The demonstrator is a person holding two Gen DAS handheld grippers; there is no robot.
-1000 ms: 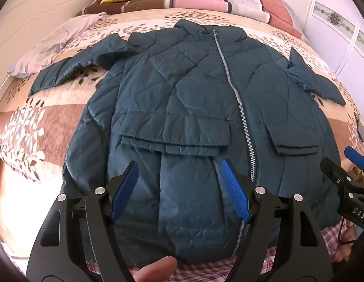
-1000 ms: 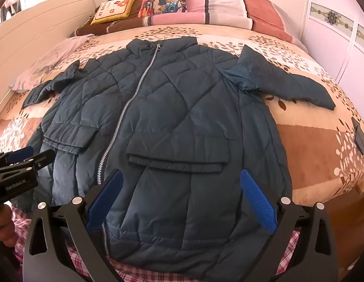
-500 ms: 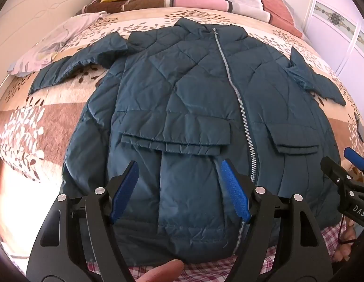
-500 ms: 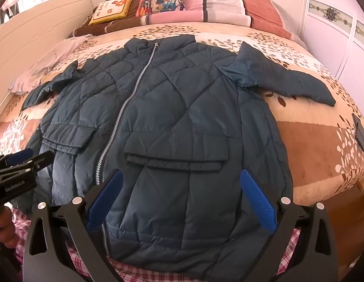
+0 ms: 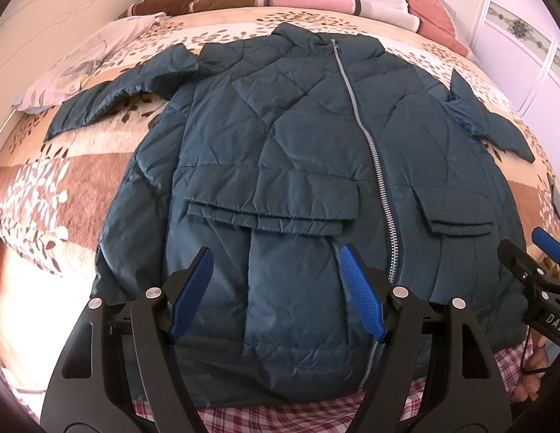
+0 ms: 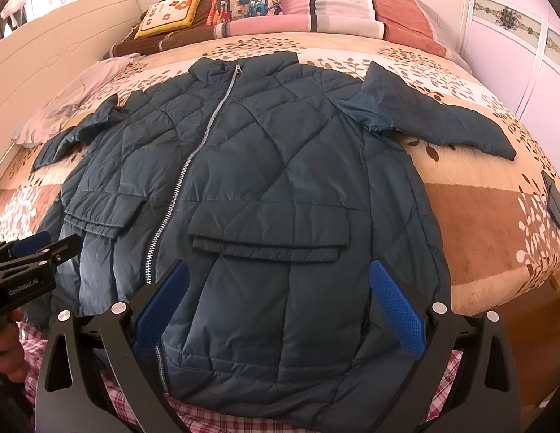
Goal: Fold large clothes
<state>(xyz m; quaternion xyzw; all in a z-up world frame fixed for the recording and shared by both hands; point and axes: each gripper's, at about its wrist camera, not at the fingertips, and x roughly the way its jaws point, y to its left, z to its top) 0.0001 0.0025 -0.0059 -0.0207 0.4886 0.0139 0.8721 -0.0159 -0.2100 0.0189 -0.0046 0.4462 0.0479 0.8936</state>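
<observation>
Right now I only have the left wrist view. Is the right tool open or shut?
Observer: Open. The right tool has its pads spread wide above the jacket hem, with nothing between them.
Operator: Is the sleeve on the wardrobe side folded in?
Observer: No. That sleeve lies stretched out on the bed, with its cuff pointing away from the body.
Operator: Anything near it?
Observer: A dark flat object lies on the bed past the cuff, apart from the jacket.
</observation>
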